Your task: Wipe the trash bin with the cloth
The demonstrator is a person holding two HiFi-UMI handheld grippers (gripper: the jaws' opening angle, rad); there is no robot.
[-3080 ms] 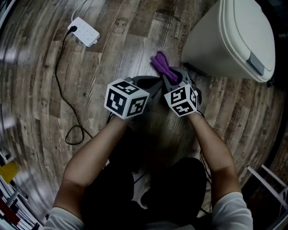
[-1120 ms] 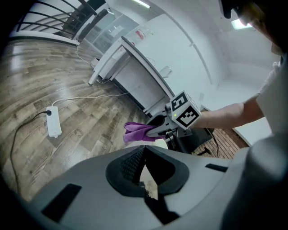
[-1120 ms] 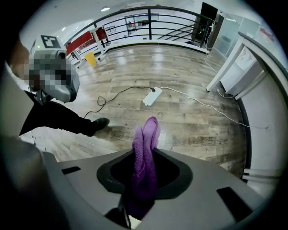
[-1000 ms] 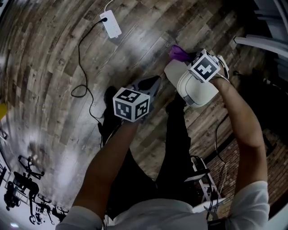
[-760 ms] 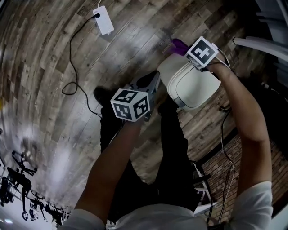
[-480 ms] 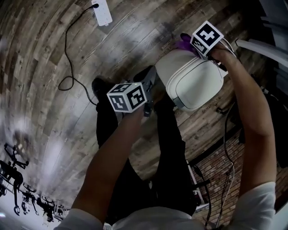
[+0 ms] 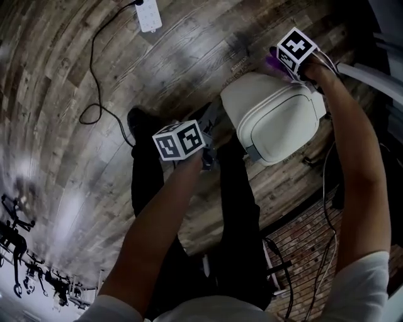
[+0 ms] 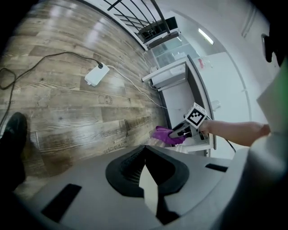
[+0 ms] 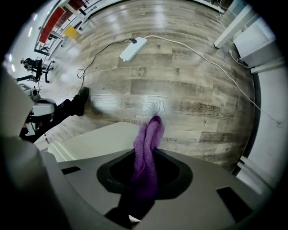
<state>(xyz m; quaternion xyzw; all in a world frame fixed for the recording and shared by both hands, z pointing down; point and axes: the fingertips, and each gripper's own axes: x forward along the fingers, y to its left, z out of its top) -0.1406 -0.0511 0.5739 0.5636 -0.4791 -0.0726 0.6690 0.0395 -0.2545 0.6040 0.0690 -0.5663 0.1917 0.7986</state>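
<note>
The right tool [image 9: 147, 162] is clenched on the one purple cloth [image 9: 152, 131], whose free end sticks out past the jaws so that cloth, not plastic, meets the bin [image 7: 277, 116]. It is held at the bin's far edge, and looks to be touching there, probably the start of a wiping stroke. The left tool [image 8: 145, 155] hangs at the bin's near side, jaws closed on nothing, seemingly kept clear of the wiping. Count: one bin, one cloth, two tools. Beyond the bin, one power strip [image 7: 148, 16] lies on the floor.
</note>
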